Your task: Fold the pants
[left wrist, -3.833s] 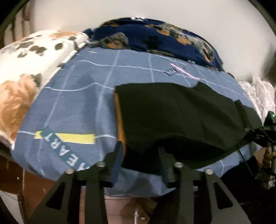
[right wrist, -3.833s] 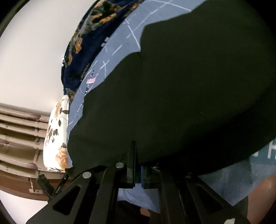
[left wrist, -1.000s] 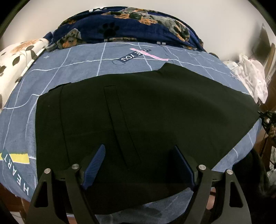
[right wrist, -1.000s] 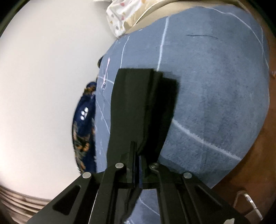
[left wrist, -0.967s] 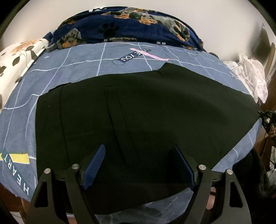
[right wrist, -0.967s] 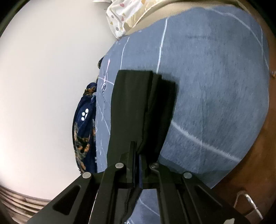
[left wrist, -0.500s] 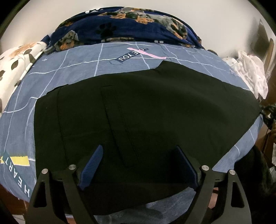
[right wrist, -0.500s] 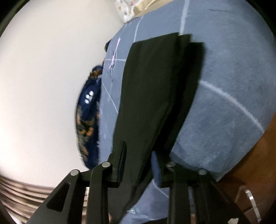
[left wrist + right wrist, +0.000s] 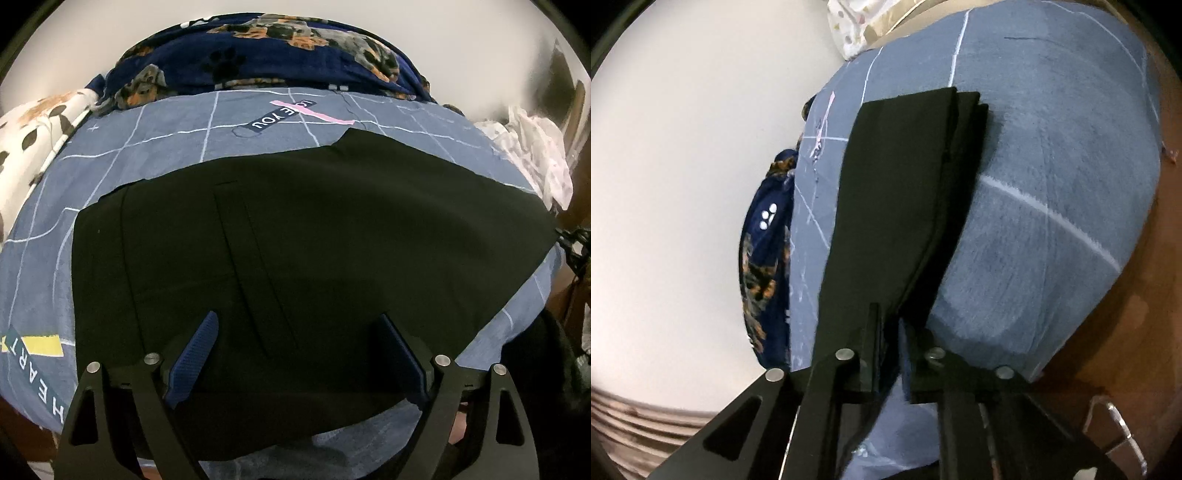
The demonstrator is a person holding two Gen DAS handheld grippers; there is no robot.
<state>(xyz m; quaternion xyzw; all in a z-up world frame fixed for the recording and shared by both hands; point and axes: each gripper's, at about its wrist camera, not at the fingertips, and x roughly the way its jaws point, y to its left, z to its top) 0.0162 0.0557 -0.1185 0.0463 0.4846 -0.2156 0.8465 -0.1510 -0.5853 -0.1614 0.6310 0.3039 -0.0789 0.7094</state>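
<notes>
Black pants (image 9: 295, 240) lie flat across the blue checked bed sheet (image 9: 147, 147), waist at the left and legs running right. My left gripper (image 9: 297, 317) hovers over the near edge of the seat. Its jaws are wide and still opening, and its blue pads (image 9: 195, 350) press on nothing. In the right wrist view the stacked leg ends (image 9: 894, 184) rest on the sheet (image 9: 1052, 147). My right gripper (image 9: 888, 314) sits at the near leg edge. Its jaws are opening, with a narrow gap and the cloth edge between them.
A navy dog-print blanket (image 9: 277, 51) is bunched along the wall, also seen in the right wrist view (image 9: 764, 251). A white floral pillow (image 9: 29, 133) lies left, a white cloth heap (image 9: 532, 147) right. The brown bed frame (image 9: 1126, 332) borders the mattress.
My right gripper was shut on the leg end a second ago; its jaws have since parted and the leg lies flatter. My left gripper's fingers have spread a little wider.
</notes>
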